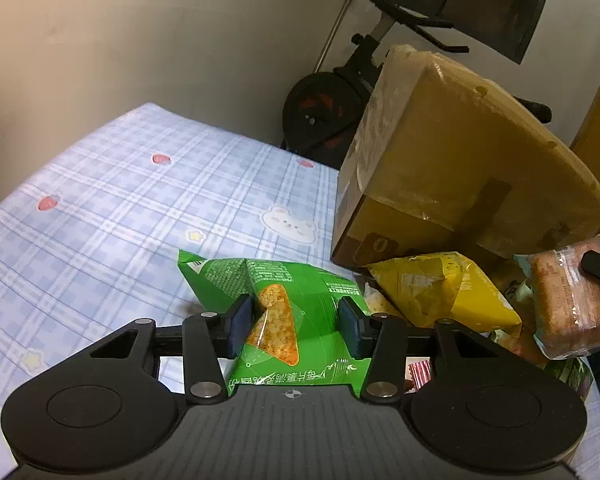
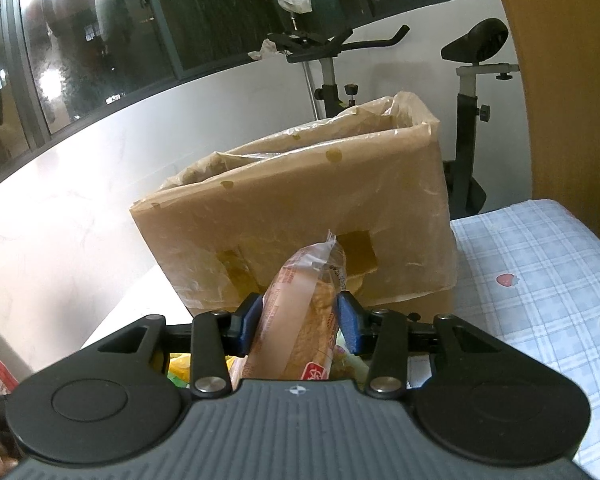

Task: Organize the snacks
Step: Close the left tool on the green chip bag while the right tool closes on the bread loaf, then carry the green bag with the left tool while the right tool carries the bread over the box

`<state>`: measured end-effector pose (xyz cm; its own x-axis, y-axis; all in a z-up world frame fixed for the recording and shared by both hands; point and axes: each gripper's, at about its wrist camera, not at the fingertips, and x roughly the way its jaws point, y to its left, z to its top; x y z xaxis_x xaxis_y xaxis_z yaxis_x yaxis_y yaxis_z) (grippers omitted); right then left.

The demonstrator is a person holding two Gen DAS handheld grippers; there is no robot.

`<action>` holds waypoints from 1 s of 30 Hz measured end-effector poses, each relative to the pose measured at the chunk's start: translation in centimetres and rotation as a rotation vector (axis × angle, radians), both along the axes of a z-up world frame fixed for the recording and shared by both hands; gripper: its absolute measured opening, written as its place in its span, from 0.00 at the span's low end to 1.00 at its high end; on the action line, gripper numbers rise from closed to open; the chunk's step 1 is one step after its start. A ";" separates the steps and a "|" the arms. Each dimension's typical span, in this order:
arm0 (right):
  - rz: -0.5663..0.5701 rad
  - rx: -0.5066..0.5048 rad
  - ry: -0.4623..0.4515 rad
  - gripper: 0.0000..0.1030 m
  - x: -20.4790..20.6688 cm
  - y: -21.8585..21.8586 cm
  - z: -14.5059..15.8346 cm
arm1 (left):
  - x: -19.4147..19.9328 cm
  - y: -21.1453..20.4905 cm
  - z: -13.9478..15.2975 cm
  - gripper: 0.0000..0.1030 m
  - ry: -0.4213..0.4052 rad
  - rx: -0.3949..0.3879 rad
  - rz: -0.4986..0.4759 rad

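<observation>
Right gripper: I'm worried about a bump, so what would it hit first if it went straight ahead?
Likely the cardboard box. The right gripper, shut on the bread packet, points at the box's plastic-covered front wall; how near is unclear.

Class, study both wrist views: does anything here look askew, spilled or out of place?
Yes. The snacks lie in a loose heap beside the box, the yellow bag slumped on others. The box's plastic liner is wrinkled and sags unevenly over the rim.
</observation>
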<state>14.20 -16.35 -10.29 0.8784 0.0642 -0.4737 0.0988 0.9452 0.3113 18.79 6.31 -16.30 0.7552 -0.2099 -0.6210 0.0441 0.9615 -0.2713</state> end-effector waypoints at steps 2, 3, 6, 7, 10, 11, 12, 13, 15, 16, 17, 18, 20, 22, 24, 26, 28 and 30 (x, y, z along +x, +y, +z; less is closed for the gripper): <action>0.001 0.002 0.001 0.43 -0.1 0.0 0.0 | -0.5 -0.2 0.5 0.47 -0.016 0.013 -0.001; 0.003 0.004 0.000 0.43 -0.1 0.0 0.0 | -0.8 -0.2 0.7 0.47 -0.024 0.018 -0.001; 0.006 0.006 -0.002 0.43 -0.2 0.0 0.0 | -1.3 -0.2 1.3 0.47 -0.044 0.030 0.006; 0.005 0.007 -0.003 0.42 -0.3 -0.1 0.0 | -1.4 -0.2 1.5 0.47 -0.050 0.031 0.010; 0.003 0.013 -0.005 0.42 -0.3 -0.1 0.0 | -1.7 0.0 2.2 0.47 -0.065 0.033 0.020; 0.003 0.014 -0.007 0.42 -0.4 -0.1 0.1 | -1.7 0.1 2.5 0.47 -0.071 0.035 0.021; 0.003 0.014 -0.009 0.42 -0.4 -0.1 0.1 | -1.8 0.2 2.8 0.47 -0.078 0.036 0.023; 0.004 0.015 -0.011 0.42 -0.5 -0.2 0.1 | -1.8 0.3 3.0 0.47 -0.085 0.038 0.024; 0.003 0.015 -0.018 0.42 -0.6 -0.3 0.3 | -1.8 0.3 3.6 0.47 -0.101 0.038 0.025; 0.001 0.015 -0.022 0.42 -0.7 -0.3 0.4 | -1.9 0.4 3.9 0.47 -0.109 0.038 0.026; 0.000 0.015 -0.026 0.42 -0.8 -0.3 0.5 | -2.0 0.4 4.3 0.47 -0.118 0.038 0.027; -0.002 0.015 -0.028 0.42 -0.9 -0.4 0.5 | -2.0 0.4 4.6 0.48 -0.127 0.040 0.028; -0.005 0.017 -0.034 0.42 -1.1 -0.5 0.7 | -2.2 0.3 5.3 0.48 -0.143 0.044 0.028; -0.010 0.019 -0.039 0.42 -1.2 -0.6 0.9 | -2.3 0.2 6.0 0.48 -0.159 0.043 0.020; -0.012 0.022 -0.047 0.42 -1.4 -0.7 1.2 | -2.5 0.0 6.8 0.48 -0.182 0.039 0.001; -0.010 0.024 -0.058 0.42 -1.5 -0.8 1.6 | -2.7 -0.3 7.5 0.48 -0.207 0.043 -0.024; -0.005 0.022 -0.072 0.42 -1.7 -0.9 2.0 | -2.7 -0.7 8.2 0.48 -0.223 0.043 -0.042; -0.005 0.024 -0.084 0.42 -1.7 -0.9 2.4 | -2.7 -1.0 8.9 0.48 -0.239 0.032 -0.059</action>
<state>12.46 -17.29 -7.86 0.9151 0.0701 -0.3970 0.0764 0.9367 0.3416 16.05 5.32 -7.39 0.8686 -0.2413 -0.4328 0.1600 0.9632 -0.2160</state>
